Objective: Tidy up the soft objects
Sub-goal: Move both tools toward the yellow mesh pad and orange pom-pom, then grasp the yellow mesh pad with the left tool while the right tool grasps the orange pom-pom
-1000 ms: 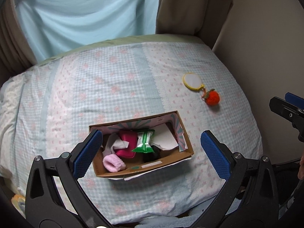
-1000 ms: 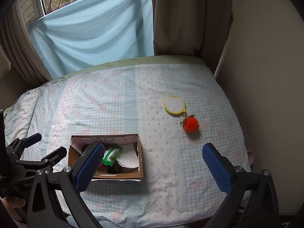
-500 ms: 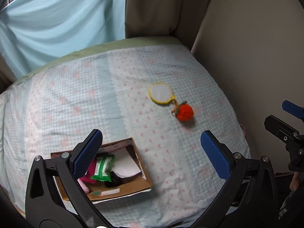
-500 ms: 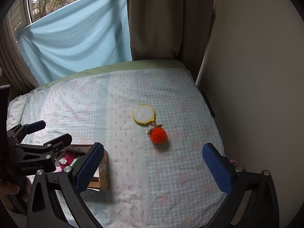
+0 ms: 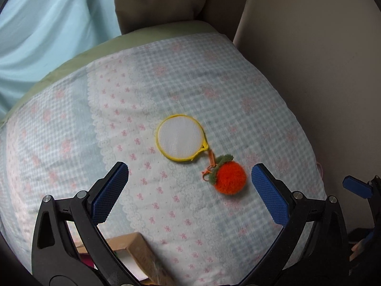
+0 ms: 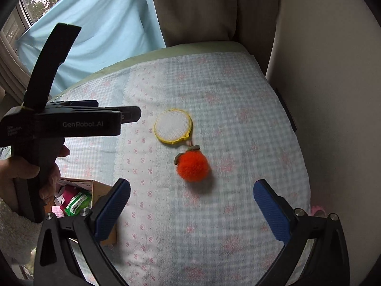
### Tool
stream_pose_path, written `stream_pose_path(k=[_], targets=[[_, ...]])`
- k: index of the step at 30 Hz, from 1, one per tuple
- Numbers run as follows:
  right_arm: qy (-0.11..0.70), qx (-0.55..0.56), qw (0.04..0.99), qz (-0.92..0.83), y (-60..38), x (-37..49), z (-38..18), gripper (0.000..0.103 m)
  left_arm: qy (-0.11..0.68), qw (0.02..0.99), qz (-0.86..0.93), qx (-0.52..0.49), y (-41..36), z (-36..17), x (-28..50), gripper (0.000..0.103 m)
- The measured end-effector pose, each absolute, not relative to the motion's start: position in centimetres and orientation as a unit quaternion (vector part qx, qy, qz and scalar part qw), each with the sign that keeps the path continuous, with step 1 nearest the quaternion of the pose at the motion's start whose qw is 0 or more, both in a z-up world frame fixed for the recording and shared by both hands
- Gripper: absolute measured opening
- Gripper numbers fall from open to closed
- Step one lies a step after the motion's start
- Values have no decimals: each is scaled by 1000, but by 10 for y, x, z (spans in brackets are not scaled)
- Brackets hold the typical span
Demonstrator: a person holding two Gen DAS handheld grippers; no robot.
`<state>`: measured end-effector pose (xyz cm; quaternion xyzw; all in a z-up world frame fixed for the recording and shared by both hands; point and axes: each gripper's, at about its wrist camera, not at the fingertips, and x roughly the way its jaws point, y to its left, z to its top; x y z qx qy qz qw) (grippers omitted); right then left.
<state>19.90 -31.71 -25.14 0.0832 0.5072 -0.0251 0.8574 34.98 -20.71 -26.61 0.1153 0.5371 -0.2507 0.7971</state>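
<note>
A fluffy orange pom-pom fruit [image 5: 229,177] with green leaves is tied by a short strap to a round white mesh pouch with a yellow rim [image 5: 180,140]. Both lie on the checked bedspread [image 5: 214,90]. My left gripper [image 5: 190,193] is open and empty, just short of the pom-pom. My right gripper [image 6: 192,208] is open and empty, hovering in front of the pom-pom [image 6: 193,167] and pouch [image 6: 173,126]. The left gripper's body shows from the side in the right wrist view [image 6: 78,124].
A cardboard box [image 6: 100,190] holding a green packet [image 6: 77,202] and pink soft items lies at the bed's near left; its corner shows in the left wrist view [image 5: 140,250]. A beige wall [image 6: 333,95] borders the bed on the right, with curtains [image 6: 107,28] behind.
Both grippers have swung right, away from the box and toward the pom-pom and pouch, which now sit centred and larger. Both stay open.
</note>
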Motion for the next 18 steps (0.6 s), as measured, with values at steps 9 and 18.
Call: stream_pose_path(k=[9,18], targets=[[521,100,848,-9,-340,247,-349,103,540,765,-292,192,-258,-384,394,103],[530,88,843,18,-323,282,-417,103,549,735,-309,252,-267,-465,429,103]])
